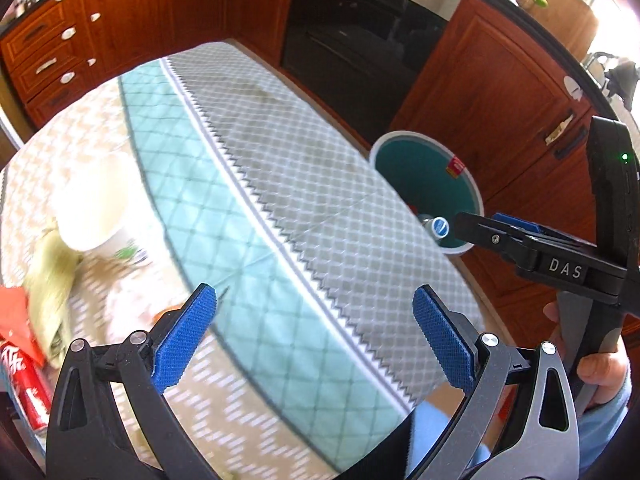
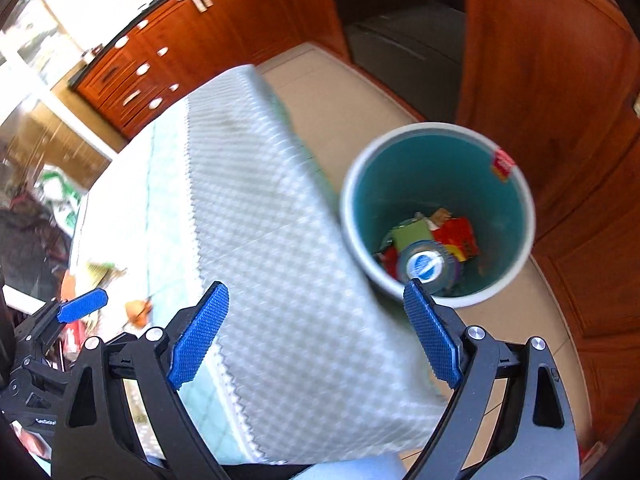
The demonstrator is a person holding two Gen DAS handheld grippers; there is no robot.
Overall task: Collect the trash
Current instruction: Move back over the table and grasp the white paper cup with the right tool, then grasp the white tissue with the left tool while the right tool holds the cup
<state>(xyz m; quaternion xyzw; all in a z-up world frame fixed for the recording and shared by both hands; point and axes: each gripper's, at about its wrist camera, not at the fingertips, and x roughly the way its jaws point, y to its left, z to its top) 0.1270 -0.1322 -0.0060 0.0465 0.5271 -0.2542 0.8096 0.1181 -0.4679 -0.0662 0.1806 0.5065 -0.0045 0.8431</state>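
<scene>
My left gripper (image 1: 314,300) hangs open over the table's patterned cloth (image 1: 280,184) with nothing between its blue pads. To its left lie a white paper cup (image 1: 96,216), a pale green wrapper (image 1: 52,292), a red paper scrap (image 1: 16,320) and a red can (image 1: 26,388). My right gripper (image 2: 316,292) is open and empty above the table's edge, beside the teal bin (image 2: 360,168) on the floor. The bin holds a bottle with a blue-and-white cap (image 2: 424,266), a red packet (image 2: 456,236) and a green carton (image 2: 412,232). An orange scrap (image 2: 138,310) lies on the cloth.
Wooden cabinets (image 1: 492,92) and a dark oven (image 1: 352,28) stand behind the bin (image 1: 424,176). A hand (image 1: 600,368) holds the right gripper's handle at the right edge of the left wrist view. The tiled floor (image 2: 340,92) runs past the table's end.
</scene>
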